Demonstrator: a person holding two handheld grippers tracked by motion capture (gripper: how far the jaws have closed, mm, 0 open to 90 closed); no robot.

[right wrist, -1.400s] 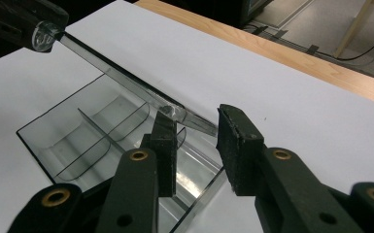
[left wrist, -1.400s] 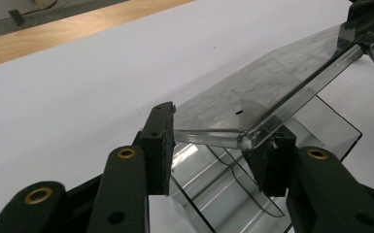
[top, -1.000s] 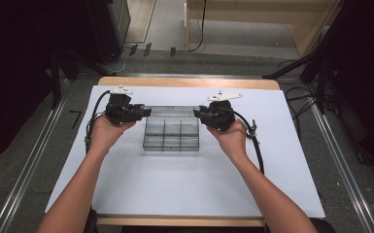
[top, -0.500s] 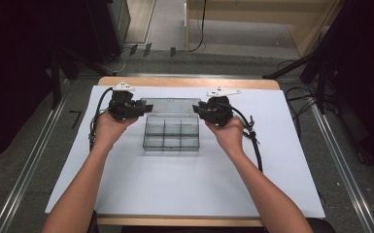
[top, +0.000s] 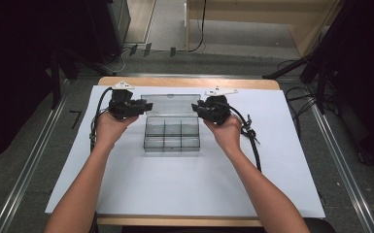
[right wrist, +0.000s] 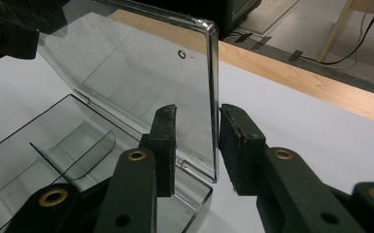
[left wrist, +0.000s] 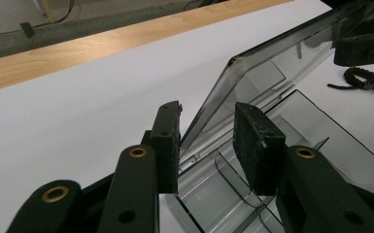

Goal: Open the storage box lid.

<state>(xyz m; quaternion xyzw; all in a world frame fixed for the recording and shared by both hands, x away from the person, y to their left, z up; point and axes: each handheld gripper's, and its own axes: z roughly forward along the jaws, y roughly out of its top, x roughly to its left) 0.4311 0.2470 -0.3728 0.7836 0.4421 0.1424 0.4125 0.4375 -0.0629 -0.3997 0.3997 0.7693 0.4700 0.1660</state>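
- At mid-table on the white sheet (top: 175, 189), the clear divided box (top: 172, 135) stands with its lid (top: 171, 103) raised
- I have the left gripper (top: 141, 105) and the right gripper (top: 197, 108) straddling the lid's side edges; the left jaws have just been closing, a gap showing on both
- Next I judge: pinch gently, then swing evenly

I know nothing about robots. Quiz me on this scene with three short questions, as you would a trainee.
1. The lid of the clear box is: A) shut flat, B) raised on its hinge, C) lying loose on the paper.
2. True or false: the box is full of screws.
3. What stands between the jaws of the left tongs and of the right tongs?

Key:
1. B.
2. False. The box looks empty.
3. A side edge of the lid, one at each end. The left tongs have just been closing around theirs. Whether either pair already pinches the lid is unclear.
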